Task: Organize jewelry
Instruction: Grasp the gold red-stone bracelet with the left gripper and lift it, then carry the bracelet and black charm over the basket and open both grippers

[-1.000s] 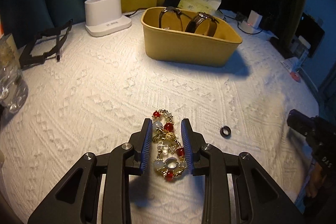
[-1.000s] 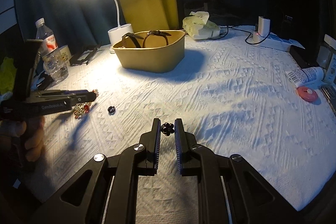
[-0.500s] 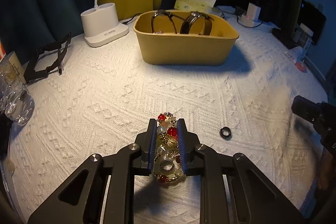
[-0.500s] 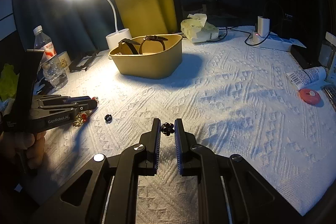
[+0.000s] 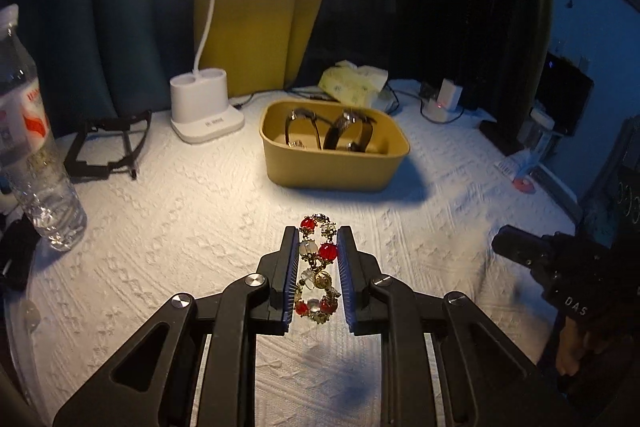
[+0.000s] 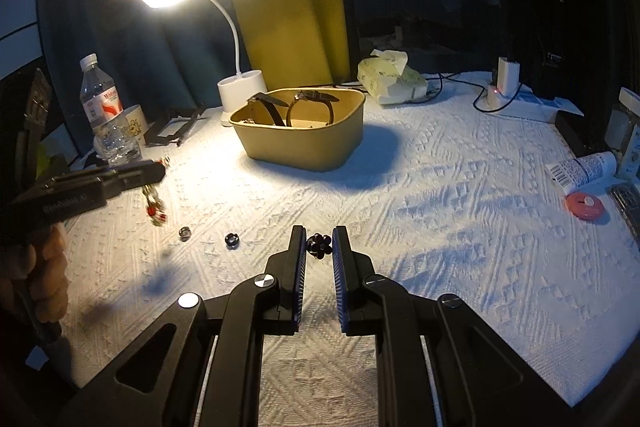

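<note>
My left gripper (image 5: 318, 239) is shut on a red, clear and gold beaded bracelet (image 5: 316, 269) and holds it lifted above the white cloth; the bracelet also hangs from it in the right wrist view (image 6: 154, 205). A tan box (image 5: 334, 169) with two dark watches (image 5: 348, 133) stands beyond it. My right gripper (image 6: 319, 241) hovers low with its jaws slightly apart on either side of a small black bead cluster (image 6: 319, 243) that lies on the cloth. Two small dark rings (image 6: 231, 239) lie to its left.
A lit white desk lamp (image 5: 204, 111) stands behind the box. A water bottle (image 5: 32, 163) and black stand (image 5: 106, 147) are at the left. A tissue pack (image 6: 390, 79), charger (image 6: 506, 79), tube (image 6: 582, 169) and red disc (image 6: 584, 205) lie at the right.
My left gripper closed on the beaded bracelet and lifted it off the cloth, tilting up. My right gripper stayed over the black bead cluster.
</note>
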Available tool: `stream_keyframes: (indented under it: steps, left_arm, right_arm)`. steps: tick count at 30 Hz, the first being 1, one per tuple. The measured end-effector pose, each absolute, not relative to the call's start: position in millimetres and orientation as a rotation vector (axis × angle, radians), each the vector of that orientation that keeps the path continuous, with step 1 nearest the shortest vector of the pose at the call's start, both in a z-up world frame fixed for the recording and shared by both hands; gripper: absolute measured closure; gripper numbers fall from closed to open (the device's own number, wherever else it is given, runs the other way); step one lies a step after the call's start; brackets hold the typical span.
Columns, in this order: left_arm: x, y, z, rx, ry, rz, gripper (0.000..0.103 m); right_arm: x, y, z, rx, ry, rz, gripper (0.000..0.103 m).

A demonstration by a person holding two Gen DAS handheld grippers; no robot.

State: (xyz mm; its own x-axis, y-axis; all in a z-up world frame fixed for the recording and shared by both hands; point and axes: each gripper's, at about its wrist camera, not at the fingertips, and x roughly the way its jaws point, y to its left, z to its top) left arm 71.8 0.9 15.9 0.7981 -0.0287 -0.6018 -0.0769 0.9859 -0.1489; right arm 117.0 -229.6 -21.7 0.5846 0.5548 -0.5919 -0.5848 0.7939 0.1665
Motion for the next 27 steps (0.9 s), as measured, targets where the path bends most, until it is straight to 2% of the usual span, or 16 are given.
stream_keyframes:
  steps: [27]
  left_arm:
    - [133,14,66,-0.089,0.485,-0.043,0.082]
  right_arm:
    - [173,-188,24,-0.112,0.564,0.661,0.09]
